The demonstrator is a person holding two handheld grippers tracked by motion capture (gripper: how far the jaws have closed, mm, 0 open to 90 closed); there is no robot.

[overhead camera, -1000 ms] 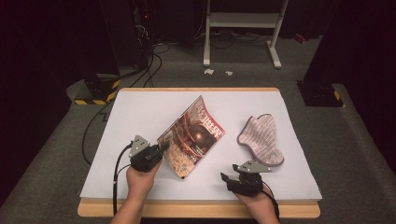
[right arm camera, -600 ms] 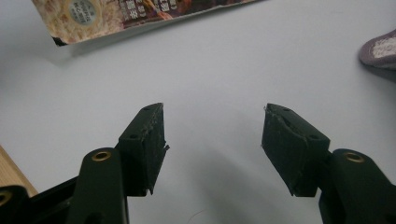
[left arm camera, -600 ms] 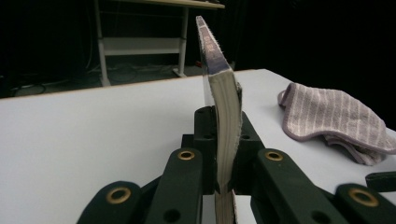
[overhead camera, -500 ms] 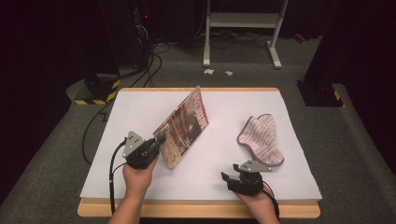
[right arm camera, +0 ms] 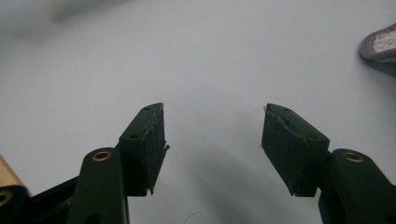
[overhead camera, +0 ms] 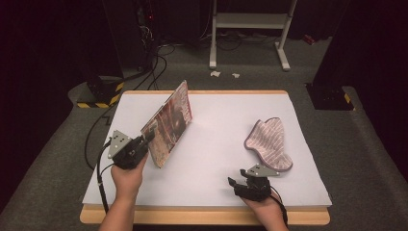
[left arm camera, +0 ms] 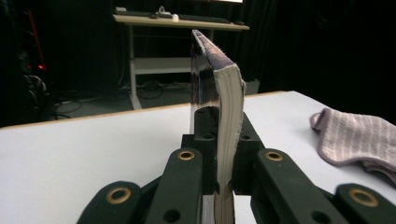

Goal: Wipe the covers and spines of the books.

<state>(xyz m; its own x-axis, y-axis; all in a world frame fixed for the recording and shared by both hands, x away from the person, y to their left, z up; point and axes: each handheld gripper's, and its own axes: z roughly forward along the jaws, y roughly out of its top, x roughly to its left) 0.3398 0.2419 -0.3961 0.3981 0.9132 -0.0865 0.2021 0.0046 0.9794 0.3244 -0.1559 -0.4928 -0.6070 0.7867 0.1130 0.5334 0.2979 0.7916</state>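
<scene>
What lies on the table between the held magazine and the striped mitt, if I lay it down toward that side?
Nothing visible. The left gripper holds the magazine on edge; bare white table runs to the mitt.

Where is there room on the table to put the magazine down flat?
The widest bare patch lies between the magazine and the striped mitt, out to the table's far edge. There is also room in front of the open right gripper. It is tight beside the left gripper.

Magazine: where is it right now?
High view: the magazine stands on edge on the left half of the table, clamped in the left gripper, well left of the striped mitt.
</scene>
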